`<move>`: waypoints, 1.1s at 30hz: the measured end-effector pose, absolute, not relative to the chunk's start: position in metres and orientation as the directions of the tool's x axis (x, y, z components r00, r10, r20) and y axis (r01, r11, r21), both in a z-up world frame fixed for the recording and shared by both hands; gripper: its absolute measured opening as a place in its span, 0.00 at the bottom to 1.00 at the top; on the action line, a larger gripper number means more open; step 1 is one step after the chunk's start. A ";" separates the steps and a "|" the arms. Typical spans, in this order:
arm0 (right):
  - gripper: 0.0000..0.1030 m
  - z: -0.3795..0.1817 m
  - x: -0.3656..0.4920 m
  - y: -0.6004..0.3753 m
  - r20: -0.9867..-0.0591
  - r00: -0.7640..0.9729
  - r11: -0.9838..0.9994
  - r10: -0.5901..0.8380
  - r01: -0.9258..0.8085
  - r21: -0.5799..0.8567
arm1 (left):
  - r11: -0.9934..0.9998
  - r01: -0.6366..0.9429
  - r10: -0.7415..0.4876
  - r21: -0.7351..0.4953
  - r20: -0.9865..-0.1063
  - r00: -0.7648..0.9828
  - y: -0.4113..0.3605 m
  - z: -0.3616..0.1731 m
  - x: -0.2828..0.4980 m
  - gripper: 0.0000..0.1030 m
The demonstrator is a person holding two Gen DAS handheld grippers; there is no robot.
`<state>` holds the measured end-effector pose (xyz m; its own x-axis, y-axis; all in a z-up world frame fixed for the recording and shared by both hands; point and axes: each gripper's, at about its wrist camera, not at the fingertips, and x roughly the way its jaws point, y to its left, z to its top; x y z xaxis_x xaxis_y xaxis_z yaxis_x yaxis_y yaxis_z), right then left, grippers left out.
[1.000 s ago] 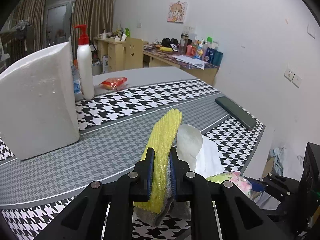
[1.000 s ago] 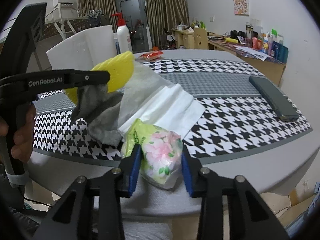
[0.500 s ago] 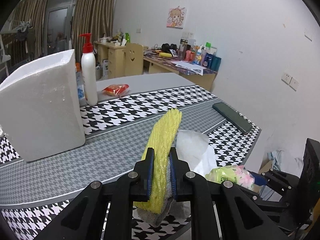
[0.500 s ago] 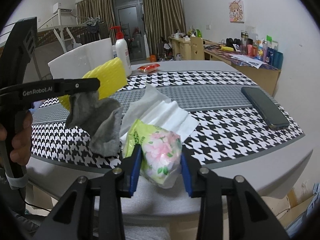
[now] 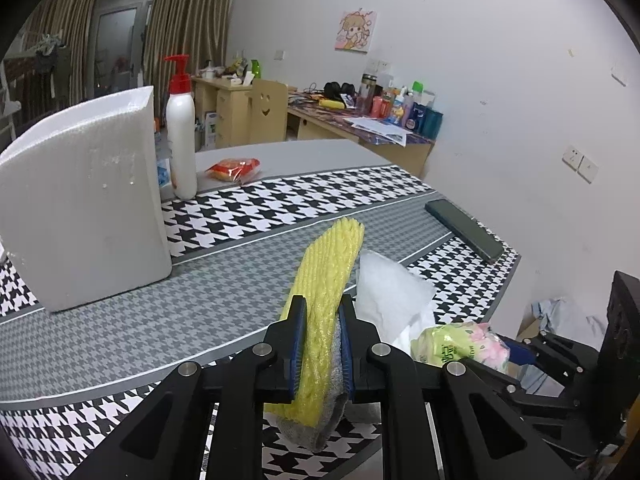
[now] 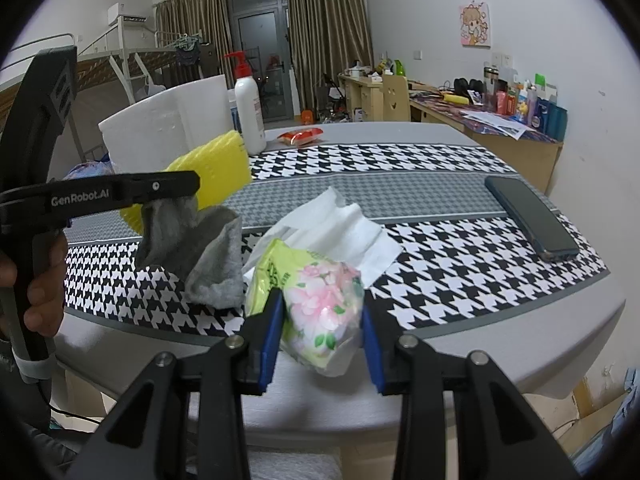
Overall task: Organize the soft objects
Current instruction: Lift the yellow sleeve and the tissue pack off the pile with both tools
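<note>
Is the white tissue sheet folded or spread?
Partly spread: the white tissue sheet lies creased and rumpled on the table, one corner raised.

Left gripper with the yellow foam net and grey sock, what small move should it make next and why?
Probably carry them toward the white foam box and release there. The left gripper is shut on the yellow foam net and grey sock, both held above the table, while the right gripper holds the tissue pack.
</note>
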<state>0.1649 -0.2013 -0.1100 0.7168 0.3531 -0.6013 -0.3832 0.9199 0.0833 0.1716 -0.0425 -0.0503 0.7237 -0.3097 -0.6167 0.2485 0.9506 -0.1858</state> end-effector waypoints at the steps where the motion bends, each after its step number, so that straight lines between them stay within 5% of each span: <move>1: 0.40 -0.110 0.165 -0.201 -0.601 0.717 0.920 0.353 -0.383 0.083 | 0.950 0.250 -0.312 -0.187 -0.616 0.723 -0.042 -0.050 0.171 0.15; 9: 0.40 -0.109 0.163 -0.201 -0.599 0.719 0.920 0.352 -0.383 0.082 | 0.948 0.262 -0.314 -0.178 -0.639 0.702 -0.049 -0.057 0.171 0.26; 21: 0.40 -0.111 0.163 -0.202 -0.602 0.717 0.920 0.353 -0.383 0.083 | 0.957 0.276 -0.255 -0.085 -0.694 0.673 -0.069 -0.074 0.180 0.28; 25: 0.40 -0.112 0.163 -0.202 -0.601 0.717 0.920 0.353 -0.383 0.084 | 0.963 0.260 -0.232 -0.067 -0.699 0.676 -0.072 -0.073 0.189 0.44; 30: 0.40 -0.113 0.165 -0.204 -0.600 0.717 0.921 0.354 -0.380 0.088 | 0.968 0.244 -0.211 -0.061 -0.727 0.654 -0.076 -0.080 0.201 0.44; 33: 0.40 -0.113 0.165 -0.205 -0.601 0.717 0.922 0.353 -0.378 0.090 | 0.970 0.232 -0.208 -0.070 -0.734 0.647 -0.076 -0.082 0.206 0.33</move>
